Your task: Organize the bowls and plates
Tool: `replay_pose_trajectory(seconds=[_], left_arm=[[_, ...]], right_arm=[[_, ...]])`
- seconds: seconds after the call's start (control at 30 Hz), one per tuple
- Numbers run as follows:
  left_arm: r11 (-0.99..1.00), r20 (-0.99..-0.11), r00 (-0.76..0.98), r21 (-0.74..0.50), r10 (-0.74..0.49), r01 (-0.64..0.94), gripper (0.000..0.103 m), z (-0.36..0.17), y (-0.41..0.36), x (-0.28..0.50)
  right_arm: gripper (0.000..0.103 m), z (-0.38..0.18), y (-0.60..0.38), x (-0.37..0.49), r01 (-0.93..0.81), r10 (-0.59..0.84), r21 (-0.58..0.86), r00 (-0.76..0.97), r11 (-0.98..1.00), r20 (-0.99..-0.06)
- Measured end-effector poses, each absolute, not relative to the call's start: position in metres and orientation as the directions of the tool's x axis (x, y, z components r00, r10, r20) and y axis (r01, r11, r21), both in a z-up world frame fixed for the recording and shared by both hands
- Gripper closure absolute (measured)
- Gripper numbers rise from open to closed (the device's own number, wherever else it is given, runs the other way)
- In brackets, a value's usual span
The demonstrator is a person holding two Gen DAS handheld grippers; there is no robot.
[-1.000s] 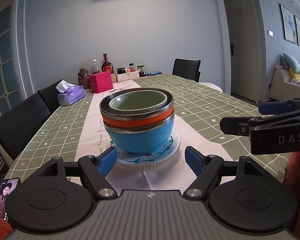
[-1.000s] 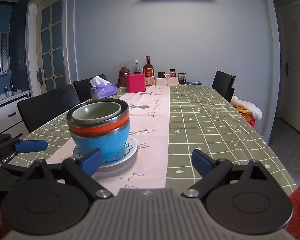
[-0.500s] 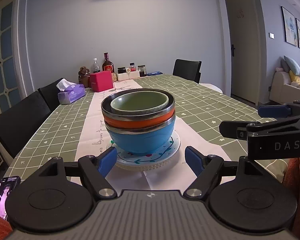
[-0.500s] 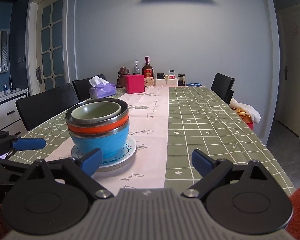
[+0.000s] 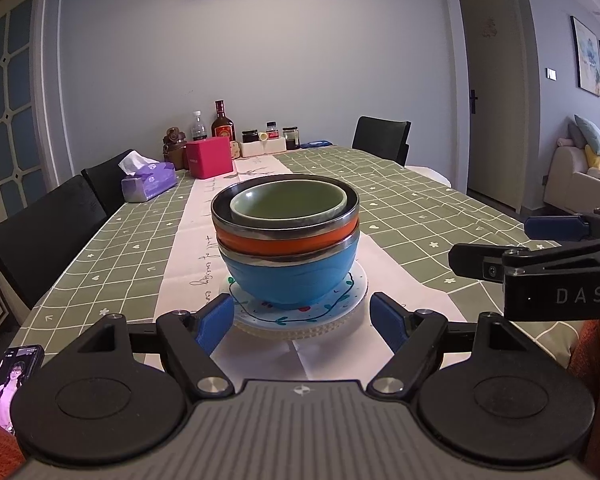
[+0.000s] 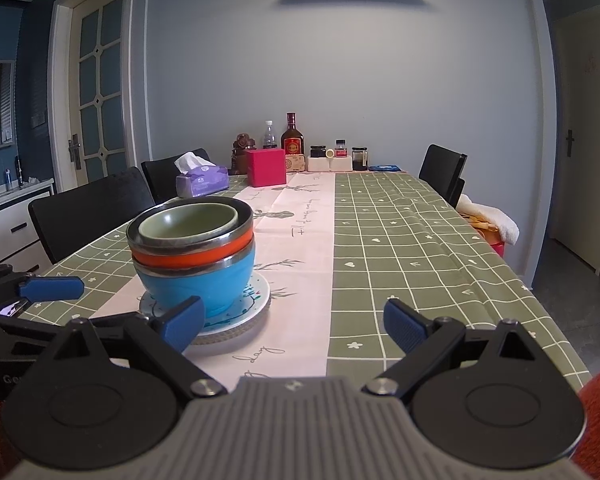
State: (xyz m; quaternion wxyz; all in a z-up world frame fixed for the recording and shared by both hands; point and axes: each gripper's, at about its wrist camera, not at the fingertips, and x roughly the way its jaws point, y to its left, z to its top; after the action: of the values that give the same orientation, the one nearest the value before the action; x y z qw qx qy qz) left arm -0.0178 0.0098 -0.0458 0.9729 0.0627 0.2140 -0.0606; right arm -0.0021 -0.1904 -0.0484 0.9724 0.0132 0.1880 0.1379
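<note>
A stack of nested bowls stands on stacked plates [image 5: 300, 316] [image 6: 256, 300] on the pink table runner. From the top: a small green bowl [image 5: 288, 202] [image 6: 188, 220], an orange bowl [image 5: 288, 242] [image 6: 196, 254] with a steel rim, and a blue bowl [image 5: 292, 280] [image 6: 204, 284]. My left gripper [image 5: 302, 318] is open just in front of the plates, its fingers flanking their near edge, holding nothing. My right gripper [image 6: 292, 322] is open and holds nothing, to the right of the stack, with its left fingertip in front of the plates' rim.
The long table [image 6: 420, 240] has a green checked cloth. At its far end stand a pink box [image 5: 209, 157], a purple tissue box [image 5: 148, 184], bottles and jars [image 5: 224, 126]. Black chairs [image 5: 40, 232] line both sides. A phone [image 5: 8, 380] lies at the near left.
Both views have shifted slightly, with the stack sitting a little lower in the frame. Both grippers stay open and the bowls have not moved.
</note>
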Motion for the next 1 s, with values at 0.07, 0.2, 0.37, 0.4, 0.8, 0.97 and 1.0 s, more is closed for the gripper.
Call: replay_pose_trajectory(seconds=[0.07, 0.2, 0.37, 0.4, 0.8, 0.97, 1.0], left_arm=[[0.985, -0.424, 0.901, 0.096, -0.091, 0.144, 0.012, -0.0455, 0.0099, -0.0178], [0.985, -0.425, 0.901, 0.096, -0.092, 0.145, 0.012, -0.0454, 0.01, -0.0179], [0.985, -0.425, 0.901, 0.096, -0.091, 0.144, 0.012, -0.0451, 0.0099, -0.0179], [0.985, -0.425, 0.901, 0.095, -0.092, 0.145, 0.012, -0.0451, 0.01, -0.0179], [0.985, -0.425, 0.901, 0.094, -0.092, 0.144, 0.012, -0.0447, 0.0107, -0.0185], [0.985, -0.423, 0.901, 0.093, -0.09, 0.142, 0.012, -0.0445, 0.0107, -0.0185], [0.985, -0.424, 0.901, 0.092, -0.091, 0.143, 0.012, -0.0443, 0.0106, -0.0186]], right_arm=[[0.009, -0.0484, -0.1897, -0.0021, -0.263, 0.272, 0.076, 0.892, 0.962, -0.362], [0.009, -0.0485, -0.1897, -0.002, -0.261, 0.271, 0.075, 0.892, 0.962, -0.362], [0.008, -0.0486, -0.1901, -0.0019, -0.258, 0.268, 0.076, 0.893, 0.963, -0.362], [0.008, -0.0485, -0.1901, -0.0019, -0.258, 0.267, 0.075, 0.893, 0.963, -0.362], [0.008, -0.0485, -0.1903, -0.0019, -0.258, 0.268, 0.076, 0.893, 0.963, -0.362], [0.008, -0.0489, -0.1906, -0.0014, -0.256, 0.264, 0.071, 0.893, 0.964, -0.365], [0.008, -0.0488, -0.1909, -0.0012, -0.255, 0.263, 0.07, 0.893, 0.964, -0.366]])
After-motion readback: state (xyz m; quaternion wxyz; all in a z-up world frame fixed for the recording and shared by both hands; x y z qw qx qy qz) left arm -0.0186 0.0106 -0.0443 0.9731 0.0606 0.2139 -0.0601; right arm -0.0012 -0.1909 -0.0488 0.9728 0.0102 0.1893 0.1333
